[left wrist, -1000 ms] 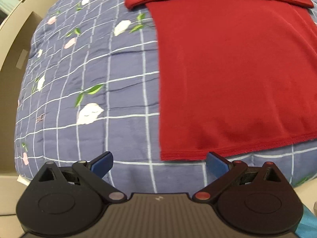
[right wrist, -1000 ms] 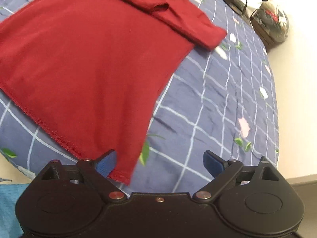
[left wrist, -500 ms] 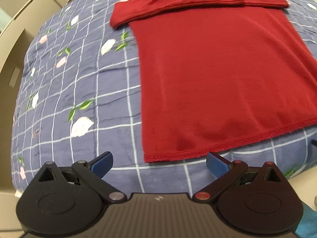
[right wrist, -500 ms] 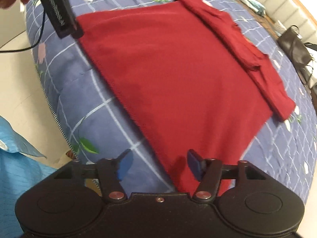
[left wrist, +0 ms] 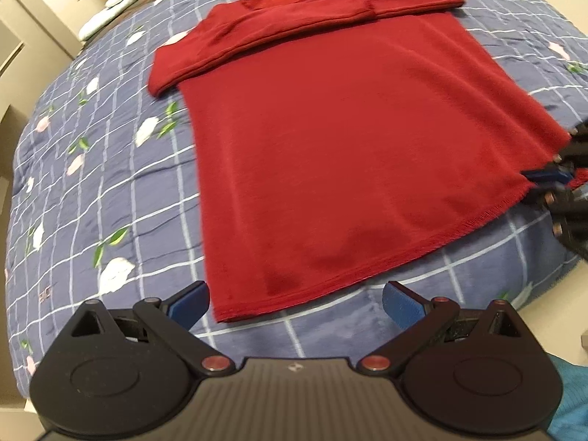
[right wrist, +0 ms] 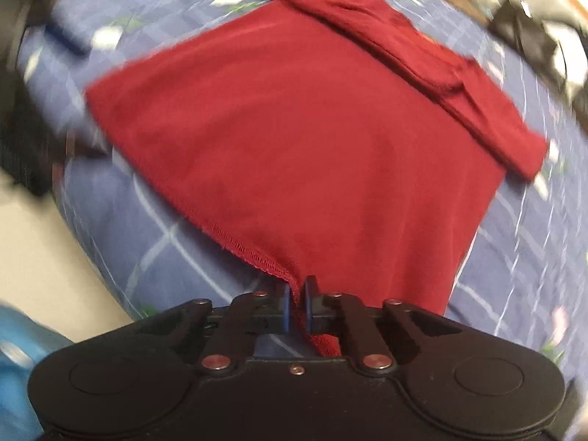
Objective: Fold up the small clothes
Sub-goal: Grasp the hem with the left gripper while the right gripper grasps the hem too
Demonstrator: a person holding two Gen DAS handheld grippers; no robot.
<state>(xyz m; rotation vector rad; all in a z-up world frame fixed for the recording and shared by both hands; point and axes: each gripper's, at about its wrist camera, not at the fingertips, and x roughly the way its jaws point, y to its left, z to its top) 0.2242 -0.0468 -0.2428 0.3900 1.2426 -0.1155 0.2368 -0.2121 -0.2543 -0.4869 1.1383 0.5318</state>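
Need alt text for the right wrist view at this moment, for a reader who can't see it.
The right gripper is shut on the hem corner of a red shirt spread on a blue checked floral bedspread. The shirt's sleeves lie folded across its far end. The picture is motion-blurred.

Both the left gripper and the right gripper are black, with blue finger pads, red-brown pivot screws, round housings beside the ribbed centre plate
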